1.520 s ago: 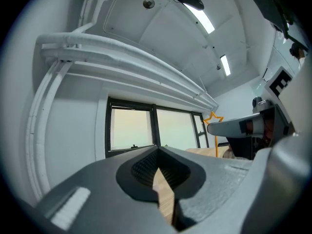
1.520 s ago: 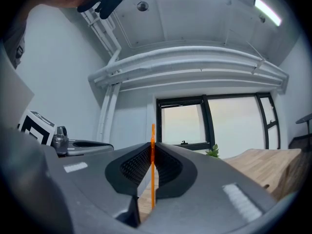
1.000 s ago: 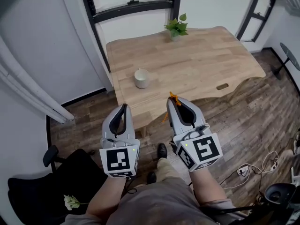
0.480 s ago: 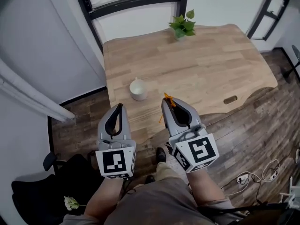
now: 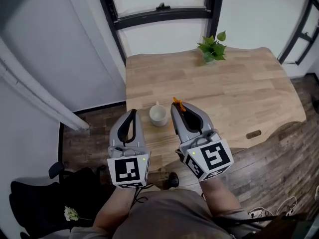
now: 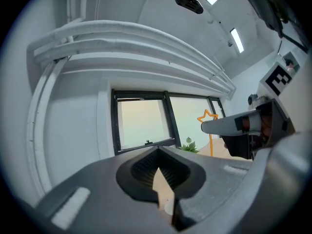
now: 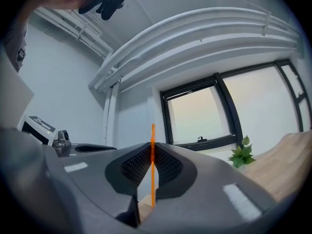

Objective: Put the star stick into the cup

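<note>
- Head view: my R gripper [image 5: 175, 105] pinches star stick [image 5: 178, 103], just right of cup [image 5: 158, 115] on table [image 5: 239, 93].
- L gripper [image 5: 132, 112] jaws together, empty, left of cup.

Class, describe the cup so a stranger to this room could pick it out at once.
Find the light wooden table under the black-framed window. Near its front left corner, between the tips of the left tool and right tool, stands the cup. It is small and white, unlike the green plant at the table's far edge.

On the table [image 5: 239, 93], the cup [image 5: 158, 115] stands left of the star stick [image 5: 177, 104], plant [image 5: 212, 48] behind.
</note>
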Demonstrator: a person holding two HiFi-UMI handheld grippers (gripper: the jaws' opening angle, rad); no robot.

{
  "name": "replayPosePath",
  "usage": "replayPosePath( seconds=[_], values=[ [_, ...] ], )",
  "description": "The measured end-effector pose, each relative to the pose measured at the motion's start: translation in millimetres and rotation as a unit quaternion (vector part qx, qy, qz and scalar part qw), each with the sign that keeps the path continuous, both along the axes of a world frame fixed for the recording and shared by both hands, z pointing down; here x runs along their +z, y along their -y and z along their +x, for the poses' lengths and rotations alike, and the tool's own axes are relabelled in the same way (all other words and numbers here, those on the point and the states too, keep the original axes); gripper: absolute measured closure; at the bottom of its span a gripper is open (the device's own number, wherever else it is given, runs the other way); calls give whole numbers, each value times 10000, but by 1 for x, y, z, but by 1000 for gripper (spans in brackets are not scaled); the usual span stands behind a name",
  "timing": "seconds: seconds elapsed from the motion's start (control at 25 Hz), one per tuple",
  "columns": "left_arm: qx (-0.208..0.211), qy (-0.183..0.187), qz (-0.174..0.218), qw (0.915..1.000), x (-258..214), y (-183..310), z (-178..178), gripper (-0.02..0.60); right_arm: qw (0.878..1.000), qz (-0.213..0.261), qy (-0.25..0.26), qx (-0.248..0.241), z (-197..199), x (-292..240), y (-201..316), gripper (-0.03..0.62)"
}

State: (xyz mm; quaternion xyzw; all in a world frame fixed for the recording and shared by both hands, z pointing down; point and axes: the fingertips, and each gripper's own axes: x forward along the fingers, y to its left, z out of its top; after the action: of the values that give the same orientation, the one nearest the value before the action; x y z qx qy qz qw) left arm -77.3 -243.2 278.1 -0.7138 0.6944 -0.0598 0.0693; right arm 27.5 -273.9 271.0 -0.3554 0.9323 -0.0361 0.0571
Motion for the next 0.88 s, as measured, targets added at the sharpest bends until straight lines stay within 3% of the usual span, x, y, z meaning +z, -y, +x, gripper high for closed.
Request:
replayPosePath(
  seconds=[0.44, 0.88],
  values=[
    [-488, -68, 437, 9978, -22, 20, -47, 581, 9989, 417, 78, -220, -30, -37, 40, 549],
    [-311, -310, 289, 9986, -4, 55, -79, 581, 9996, 142, -179, -178, -64, -15, 67, 549]
  ],
)
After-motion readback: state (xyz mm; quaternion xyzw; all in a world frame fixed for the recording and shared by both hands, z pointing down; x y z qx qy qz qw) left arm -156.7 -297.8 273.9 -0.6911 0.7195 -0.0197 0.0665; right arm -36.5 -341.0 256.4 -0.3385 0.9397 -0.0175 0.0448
